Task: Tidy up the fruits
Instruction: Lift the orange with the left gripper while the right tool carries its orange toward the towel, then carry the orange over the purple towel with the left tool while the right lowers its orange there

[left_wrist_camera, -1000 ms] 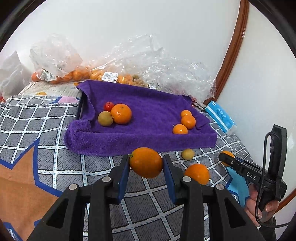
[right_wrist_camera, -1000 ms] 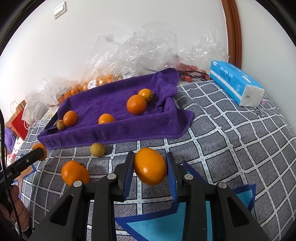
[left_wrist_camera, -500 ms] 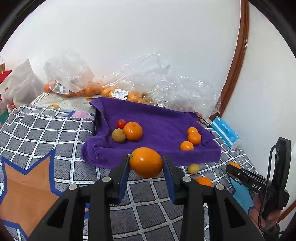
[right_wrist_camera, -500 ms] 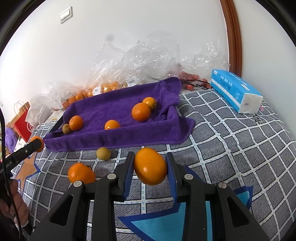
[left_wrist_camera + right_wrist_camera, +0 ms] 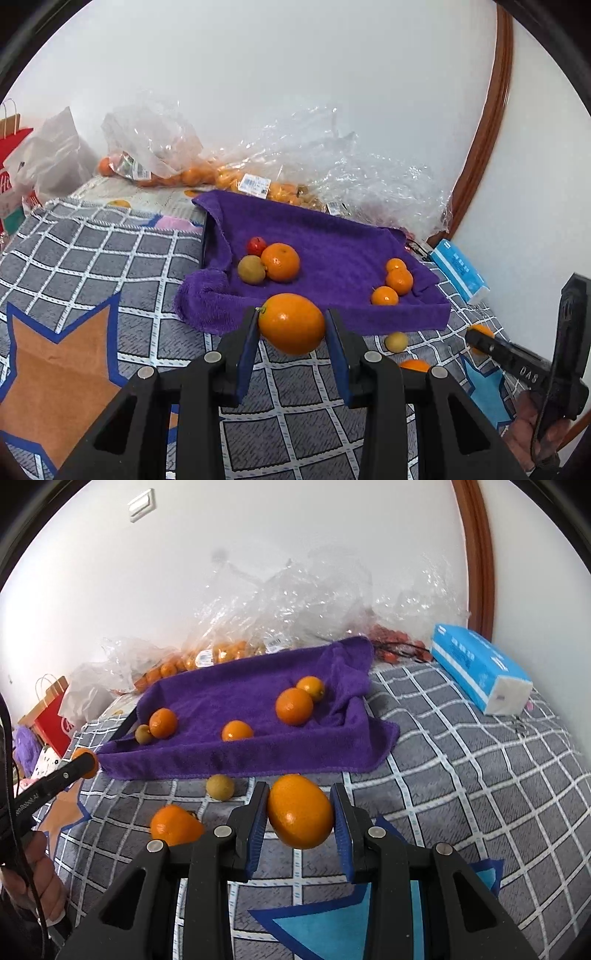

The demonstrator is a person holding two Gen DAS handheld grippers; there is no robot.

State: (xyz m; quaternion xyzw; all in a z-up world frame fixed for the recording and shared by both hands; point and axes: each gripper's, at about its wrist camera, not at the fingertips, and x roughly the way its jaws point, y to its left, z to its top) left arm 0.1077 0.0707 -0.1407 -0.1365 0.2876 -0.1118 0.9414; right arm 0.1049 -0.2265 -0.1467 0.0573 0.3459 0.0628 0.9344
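In the left wrist view, the left gripper [image 5: 291, 326] pinched a large orange [image 5: 291, 323] between its blue pads, held up in front of the near edge of the purple towel [image 5: 332, 240] that lined a tray. On the towel lay a group of three at the left, namely a red fruit [image 5: 256, 245], a brownish-green fruit [image 5: 251, 270] and an orange [image 5: 280, 261], and three small oranges [image 5: 397, 280] at the right. A yellowish fruit [image 5: 396, 341] and part of another orange [image 5: 414, 365] sat loose on the checked blanket [image 5: 92, 258], off the towel. The right gripper's tip showed at the right edge with an orange [image 5: 480, 332] in it.

In the right wrist view, the right gripper [image 5: 299, 812] clamped a second large orange [image 5: 300, 811], held over the blanket just short of the towel's front edge. The loose yellowish fruit and the loose orange [image 5: 173, 824] lay on the blanket just left of it.

By my reading, about six fruits were sorted onto the towel; two held oranges awaited placing and two loose fruits still needed collecting
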